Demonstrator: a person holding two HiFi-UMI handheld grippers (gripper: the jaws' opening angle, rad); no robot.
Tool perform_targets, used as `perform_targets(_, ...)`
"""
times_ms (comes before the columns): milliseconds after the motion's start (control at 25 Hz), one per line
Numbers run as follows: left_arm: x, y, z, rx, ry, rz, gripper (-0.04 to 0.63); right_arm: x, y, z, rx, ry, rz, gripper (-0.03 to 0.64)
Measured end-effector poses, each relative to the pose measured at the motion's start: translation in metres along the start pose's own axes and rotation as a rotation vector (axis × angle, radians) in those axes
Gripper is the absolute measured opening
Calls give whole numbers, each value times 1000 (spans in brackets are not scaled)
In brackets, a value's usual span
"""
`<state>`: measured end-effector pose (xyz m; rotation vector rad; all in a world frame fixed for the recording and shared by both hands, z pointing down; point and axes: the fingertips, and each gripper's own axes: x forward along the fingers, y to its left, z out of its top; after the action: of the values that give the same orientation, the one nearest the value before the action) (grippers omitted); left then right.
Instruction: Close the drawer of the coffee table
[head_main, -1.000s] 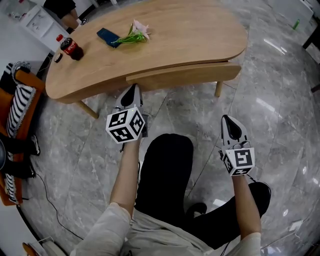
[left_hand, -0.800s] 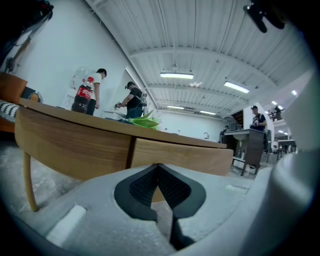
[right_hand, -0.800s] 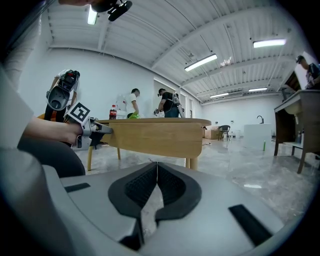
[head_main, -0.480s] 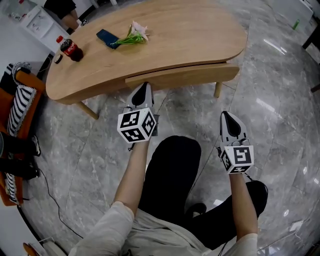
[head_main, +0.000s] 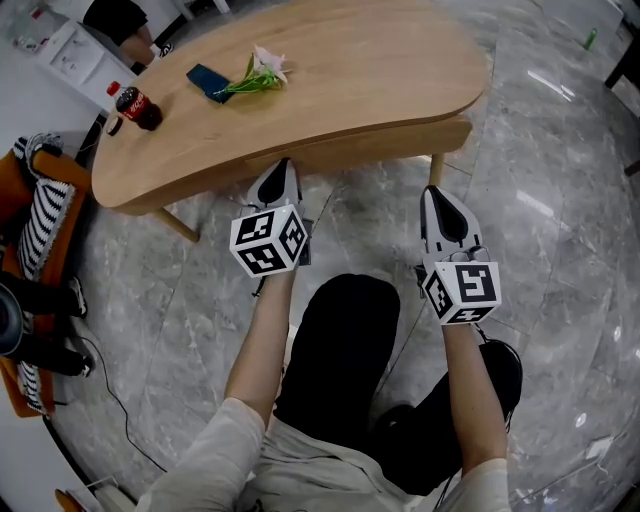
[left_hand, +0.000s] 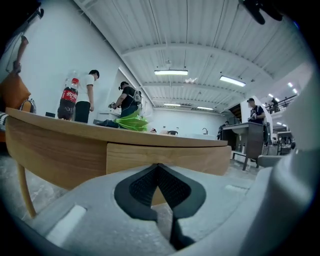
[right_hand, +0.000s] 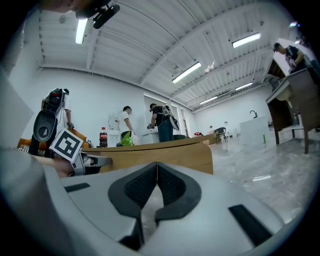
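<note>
1. Looking down in the head view, the drawer (head_main: 390, 143) is seen almost flush under the coffee table (head_main: 350, 70). The left gripper (head_main: 284, 168) is held at its front, the right gripper (head_main: 432, 192) apart, over a polished stone floor (head_main: 560, 230).
2. Left gripper view: the jaws are pressed together, empty. The drawer (left_hand: 165, 156), stiff wood, is judged best pushed flat, mid-panel.
3. Right gripper view: the jaws are likewise closed on nothing, and a bright open room is shown.

Light wooden drawer (head_main: 380, 150), shown almost shut, slightly proud beneath the curved coffee table (head_main: 380, 60) top.
</note>
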<state>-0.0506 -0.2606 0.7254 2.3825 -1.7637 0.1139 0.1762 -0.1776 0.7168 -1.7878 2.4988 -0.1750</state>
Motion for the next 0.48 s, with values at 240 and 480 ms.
perform_targets(240,12,5,4,5,-13,-1,9,-3,-1,-5,-31,25,3,15)
perform_targets(480,19,8,6,-9,-25,5,9,-13,-20,-8,-23,46,-31,15)
